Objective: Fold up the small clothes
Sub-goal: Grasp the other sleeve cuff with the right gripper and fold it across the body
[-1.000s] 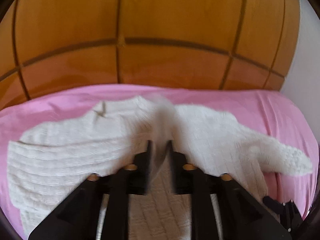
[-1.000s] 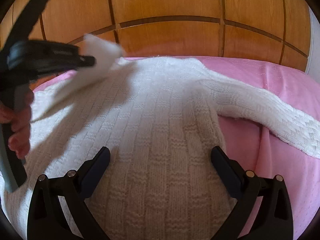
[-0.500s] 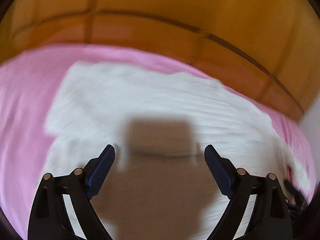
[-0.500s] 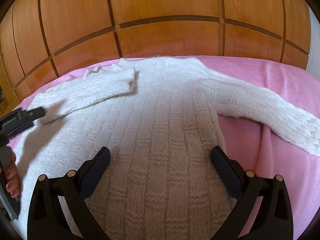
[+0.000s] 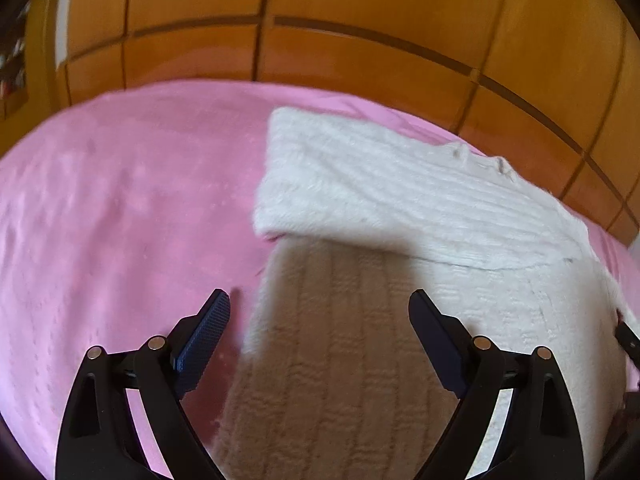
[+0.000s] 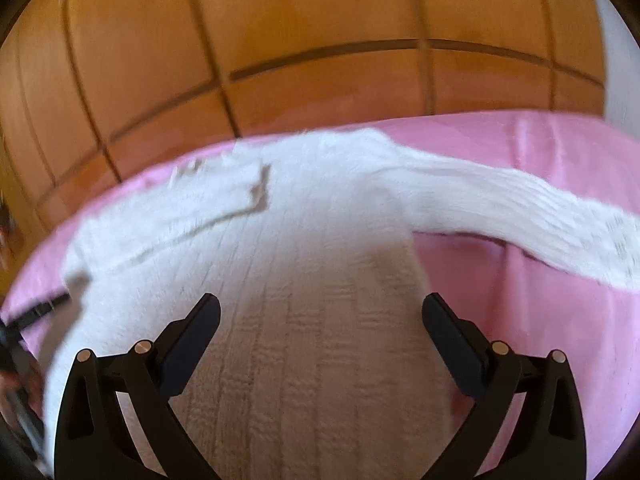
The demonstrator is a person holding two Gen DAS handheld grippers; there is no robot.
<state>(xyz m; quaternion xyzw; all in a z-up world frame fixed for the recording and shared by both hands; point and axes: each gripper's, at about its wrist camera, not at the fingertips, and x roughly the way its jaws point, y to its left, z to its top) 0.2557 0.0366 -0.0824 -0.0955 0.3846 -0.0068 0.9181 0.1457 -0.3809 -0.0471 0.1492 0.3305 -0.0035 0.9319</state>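
Across the pink bed (image 6: 540, 152), near its far edge by the wood panelling (image 6: 320, 20): white knit sweater (image 6: 312, 320) lying flat, hem end toward both cameras.

- Left sleeve (image 5: 400, 200) is folded in across the chest, cuff lying on the body. Right sleeve (image 6: 520, 208) is stretched out sideways over the bed toward its right edge, not folded.
- Left hand-held gripper (image 5: 320, 324): jaws wide, nothing between them, hovering over the sweater's left side edge. One pad is over the bedspread, the other over the knit.
- Right hand-held gripper (image 6: 320, 328): jaws wide, empty, above the lower body panel and the right side seam.
- Both views are motion-blurred, so I can't tell whether either one touches the fabric.

Handling, my read: chunky knit, soft and limp, light but bulky. It will sag and stretch if lifted from one point, and loose stitches could snag on the pads. It's thick enough that a pinch grabs both layers unless taken right at an edge.

Where to grab: the right cuff or the sleeve end just behind it, then carry it across the chest to mirror the left sleeve. For the body fold, take both hem corners, one per gripper.
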